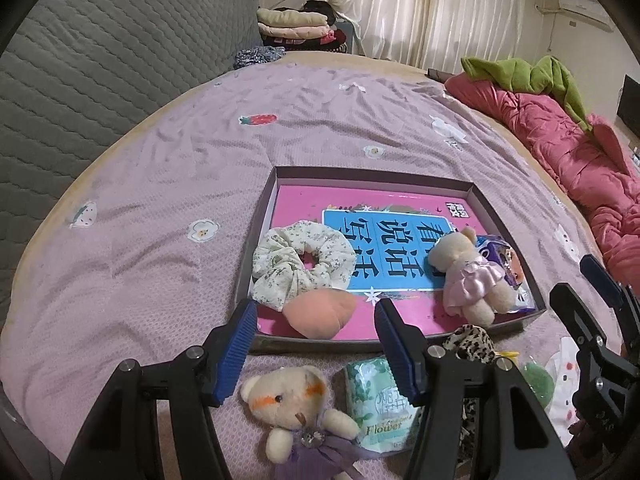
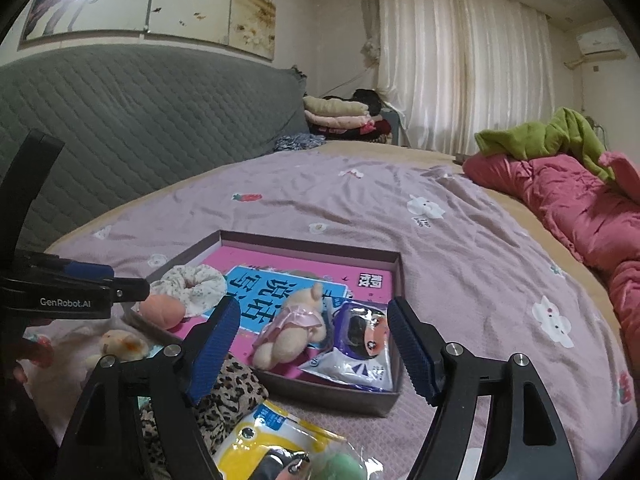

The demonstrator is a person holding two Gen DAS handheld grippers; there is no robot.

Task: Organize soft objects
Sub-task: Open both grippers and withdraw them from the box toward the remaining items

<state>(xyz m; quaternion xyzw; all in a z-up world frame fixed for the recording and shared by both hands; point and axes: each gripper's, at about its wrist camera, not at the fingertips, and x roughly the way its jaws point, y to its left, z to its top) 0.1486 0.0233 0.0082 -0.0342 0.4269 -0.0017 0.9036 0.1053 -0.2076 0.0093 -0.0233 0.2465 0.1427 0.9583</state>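
A shallow box (image 1: 276,178) lined with a pink book lies on the lilac bedspread. In it are a floral scrunchie (image 1: 296,268), a peach plush (image 1: 320,314), a bear in a pink dress (image 1: 468,276) and a purple cartoon packet (image 2: 360,344). My left gripper (image 1: 316,320) hangs open over the box's near edge, nothing between its pads. Below it, outside the box, lie a bear in a purple dress (image 1: 292,408), a green tissue pack (image 1: 376,400) and a leopard scrunchie (image 1: 472,344). My right gripper (image 2: 312,316) stands open above the packet's corner of the box, holding nothing.
A yellow packet (image 2: 268,432) and a green fuzzy ball (image 2: 340,464) lie close under the right gripper. A red duvet (image 1: 560,148) with a green garment runs along the right side. The grey quilted headboard (image 1: 100,72) is at the left, with folded clothes (image 1: 296,28) behind.
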